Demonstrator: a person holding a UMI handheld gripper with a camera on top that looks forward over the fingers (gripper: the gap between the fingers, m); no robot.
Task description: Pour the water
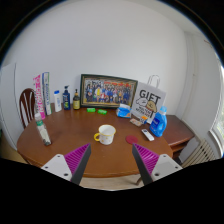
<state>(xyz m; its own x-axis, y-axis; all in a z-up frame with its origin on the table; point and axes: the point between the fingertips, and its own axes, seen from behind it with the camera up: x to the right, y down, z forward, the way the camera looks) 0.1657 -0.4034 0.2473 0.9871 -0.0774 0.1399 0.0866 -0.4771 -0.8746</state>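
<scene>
My gripper (110, 162) is open, its two fingers with magenta pads (76, 158) spread wide over the near edge of a round wooden table (70, 140). Nothing is between them. Beyond the fingers, near the table's middle, stands a white mug (105, 132) with a yellow handle. A blue bottle (158, 124) stands at the right side of the table. A small blue cup or bowl (123, 111) sits further back.
A framed group photo (108, 92) leans against the wall at the back, with dark bottles (66, 98) to its left and a white "GIFT" bag (150, 100) to its right. A wooden chair (26, 104) stands at the left. Small items lie near the blue bottle.
</scene>
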